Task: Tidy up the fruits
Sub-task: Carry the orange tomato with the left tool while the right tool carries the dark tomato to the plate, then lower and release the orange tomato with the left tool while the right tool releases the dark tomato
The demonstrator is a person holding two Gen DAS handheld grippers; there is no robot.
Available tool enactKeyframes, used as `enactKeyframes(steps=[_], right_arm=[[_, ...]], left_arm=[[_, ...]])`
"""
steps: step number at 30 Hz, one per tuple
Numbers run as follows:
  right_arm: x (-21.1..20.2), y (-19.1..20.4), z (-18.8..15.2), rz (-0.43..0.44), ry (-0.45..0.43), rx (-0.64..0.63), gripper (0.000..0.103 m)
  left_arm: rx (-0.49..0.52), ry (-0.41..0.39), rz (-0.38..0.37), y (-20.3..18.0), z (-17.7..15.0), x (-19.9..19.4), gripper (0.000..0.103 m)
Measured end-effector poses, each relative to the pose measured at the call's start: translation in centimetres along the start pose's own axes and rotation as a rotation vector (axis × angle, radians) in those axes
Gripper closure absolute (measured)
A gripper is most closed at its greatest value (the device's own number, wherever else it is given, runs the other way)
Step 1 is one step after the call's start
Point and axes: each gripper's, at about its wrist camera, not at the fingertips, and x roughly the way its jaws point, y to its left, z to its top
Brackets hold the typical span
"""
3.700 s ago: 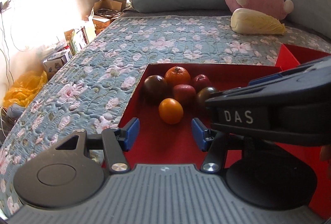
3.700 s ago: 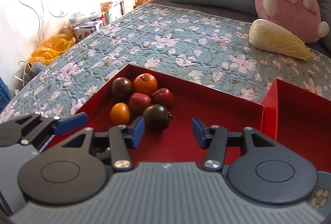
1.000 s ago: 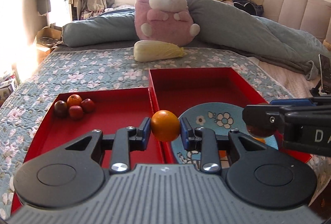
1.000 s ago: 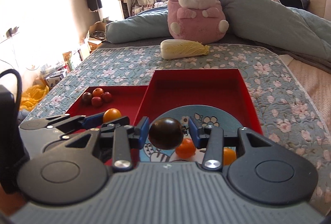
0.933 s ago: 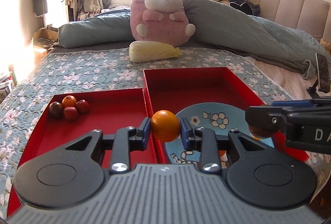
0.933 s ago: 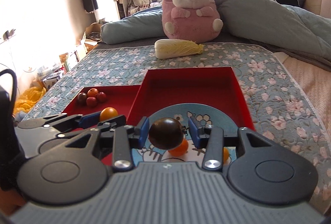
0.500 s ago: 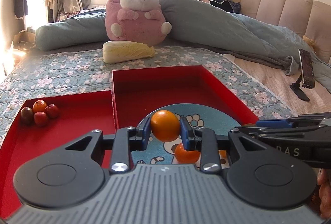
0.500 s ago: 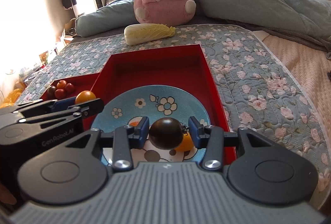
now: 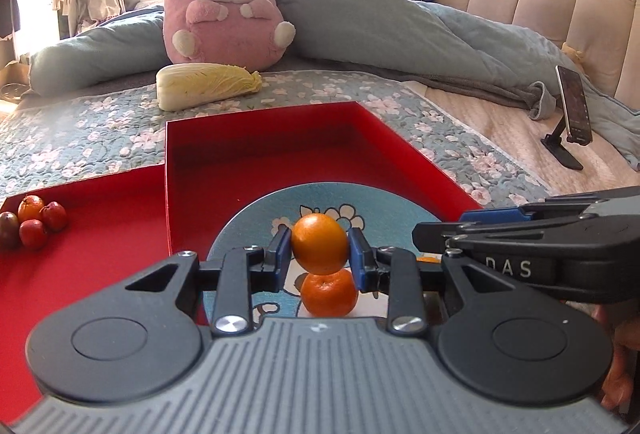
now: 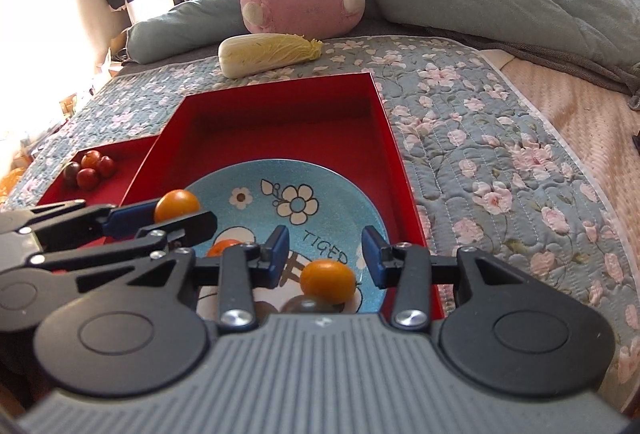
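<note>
Orange fruit (image 9: 319, 249), smooth, light, round, sits pinched at mid-girth in left tool (image 9: 319, 254); right tool (image 10: 325, 248) gapes empty over plate (image 10: 352, 189).

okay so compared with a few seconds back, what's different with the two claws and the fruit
Both claws took fruit from the left tray and carried it rightward over the blue plate. The right claw has just opened, and its dark fruit now lies on the plate below it. The left claw stays shut on its orange fruit above the plate. Four small fruits remain in the left tray's corner; the cabbage and plush are unmoved.
</note>
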Motion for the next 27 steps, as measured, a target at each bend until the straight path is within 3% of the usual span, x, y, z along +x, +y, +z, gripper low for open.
enactKeyframes(steps=[18, 27], right_arm=[[0.1, -0.9, -0.3, 0.01, 0.003, 0.019, 0.06], [-0.4, 0.5, -0.9, 0.043, 0.018, -0.013, 0.06]], left_arm=[[0.02, 0.036, 0.026, 0.9, -0.9, 1.7, 0.068], [0.018, 0.048, 0.045, 1.0, -1.0, 1.6, 0.068]])
